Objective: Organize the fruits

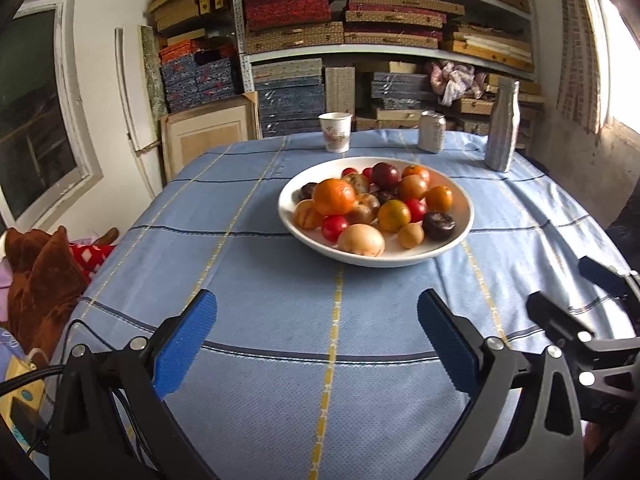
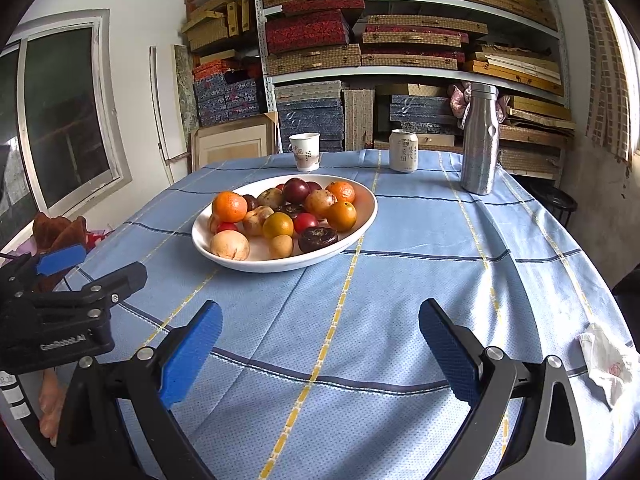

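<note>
Fruit: a mixed pile (image 1: pixel 372 204) of oranges, little red ones, dark purple ones and a few tan ones, all heaped in one white bowl (image 1: pixel 292 222), nothing loose on the cloth that I can see.
Bowl spot: sits roughly mid-surface, well ahead of both claws, a bit left of centre in the right wrist view.
Left claw (image 1: pixel 318 340): blue pads spread wide apart, nothing between them, hanging over bare cloth near the front edge.
Right claw (image 2: pixel 320 346): same deal, wide open and holding nothing, just beside the left one, and each shows up at the edge of the other's camera.
Behind the bowl: a paper cup (image 1: pixel 335 132), a drinks can (image 1: pixel 432 131) and a tall metal bottle (image 2: pixel 480 140) lined up along the far edge, all upright and apart from each other.
Surface (image 1: pixel 256 280): covered by a light blue tablecloth with dark blue and yellow stripes making big squares, a bit rumpled.
Near right edge: a crumpled white tissue (image 2: pixel 606 364) on the cloth.
Room: metal shelves (image 2: pixel 400 68) at the back stuffed with flat fabric-covered boxes, red, blue and straw-coloured; a window (image 2: pixel 64 120) on the left wall; something brown and plush (image 1: pixel 40 276) off the left side.
</note>
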Motion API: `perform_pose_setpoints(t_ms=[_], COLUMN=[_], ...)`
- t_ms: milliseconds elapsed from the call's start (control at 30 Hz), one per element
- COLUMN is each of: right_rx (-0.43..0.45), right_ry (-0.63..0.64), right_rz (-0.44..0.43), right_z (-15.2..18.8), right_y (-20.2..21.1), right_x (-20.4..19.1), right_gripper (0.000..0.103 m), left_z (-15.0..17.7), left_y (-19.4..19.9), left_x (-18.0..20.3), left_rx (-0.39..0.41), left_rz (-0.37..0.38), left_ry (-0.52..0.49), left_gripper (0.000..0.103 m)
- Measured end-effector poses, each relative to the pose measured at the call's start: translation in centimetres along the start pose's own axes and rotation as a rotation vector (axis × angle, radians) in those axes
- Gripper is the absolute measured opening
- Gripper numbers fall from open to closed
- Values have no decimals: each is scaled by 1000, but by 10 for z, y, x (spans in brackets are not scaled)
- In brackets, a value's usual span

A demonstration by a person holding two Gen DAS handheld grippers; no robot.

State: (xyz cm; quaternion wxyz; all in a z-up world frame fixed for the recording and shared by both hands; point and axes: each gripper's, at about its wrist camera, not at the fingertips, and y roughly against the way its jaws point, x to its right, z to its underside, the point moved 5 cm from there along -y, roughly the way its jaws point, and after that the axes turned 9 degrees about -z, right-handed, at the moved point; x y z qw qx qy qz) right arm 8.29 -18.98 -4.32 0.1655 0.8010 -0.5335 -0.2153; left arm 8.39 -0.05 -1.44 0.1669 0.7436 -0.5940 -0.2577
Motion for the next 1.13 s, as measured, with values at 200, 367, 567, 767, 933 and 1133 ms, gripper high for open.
perform_pose_setpoints(t_ms=[200, 367, 567, 767, 933, 1133], right_rx=[0, -2, -4, -5, -4, -5], right_ry=[0, 10, 11, 10, 11, 10], right_rz=[-6, -11, -12, -13, -12, -13], right_z=[0, 1, 1, 1, 1, 1], right_y=[-1, -1, -1, -1, -1, -1], right_x=[-1, -5, -6, -6, -6, -6], right_gripper=[99, 99, 99, 99, 99, 99], left_z=[-2, -2, -2, -2, -3, -2], left_y=[7, 7, 5, 9, 11, 8], left_x=[1, 0, -1, -2, 1, -1], left_rx=[24, 23, 9, 32, 38, 22], left_rz=[25, 58, 42, -10, 25, 36], left_ry=[7, 27, 17, 4, 2, 19], left_gripper=[99, 99, 99, 99, 99, 99])
